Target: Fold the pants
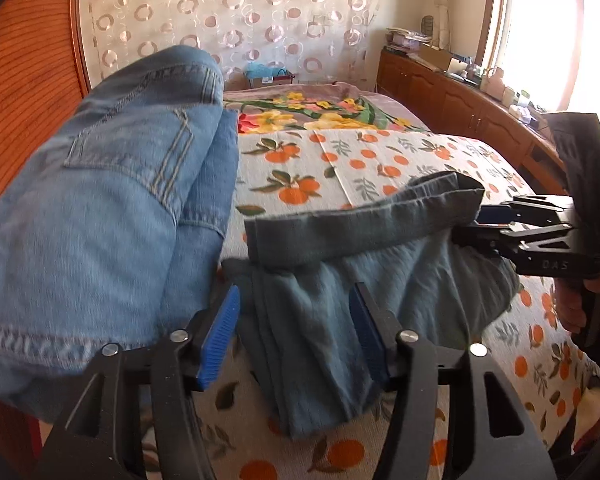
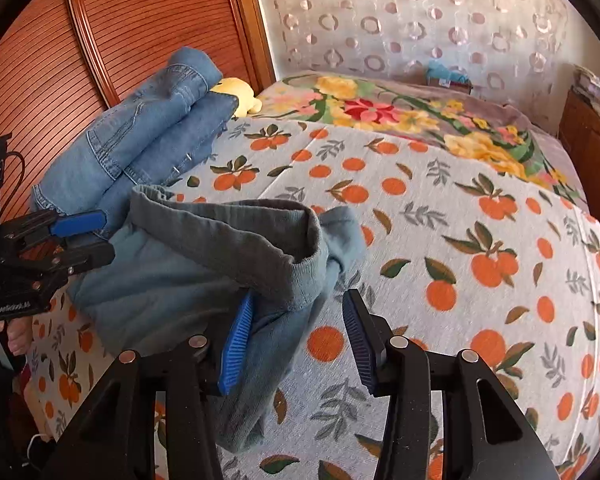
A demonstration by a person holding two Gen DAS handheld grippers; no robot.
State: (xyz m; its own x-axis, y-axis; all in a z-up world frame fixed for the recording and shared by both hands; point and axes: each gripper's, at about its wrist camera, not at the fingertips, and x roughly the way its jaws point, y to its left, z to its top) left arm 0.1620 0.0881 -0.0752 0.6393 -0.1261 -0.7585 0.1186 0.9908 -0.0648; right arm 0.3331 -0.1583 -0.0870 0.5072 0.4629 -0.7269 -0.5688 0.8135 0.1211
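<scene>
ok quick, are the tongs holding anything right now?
Left tongs: open, around the grey-blue pants, not squeezing.
Right tongs: open, pants edge between them.

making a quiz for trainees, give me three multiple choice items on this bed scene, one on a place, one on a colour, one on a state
1. Where do the folded jeans lie?
A. by the wooden headboard
B. on the floor
C. on the dresser

2. What colour are the pants nearest the grippers?
A. red
B. grey-blue
C. white

3. How is the left gripper?
A. shut on the jeans
B. out of view
C. open, pants between its pads

Answers: 1 A, they lie on the bed against it; 2 B, faded grey-blue cloth; 3 C, gaps show at both pads.
</scene>
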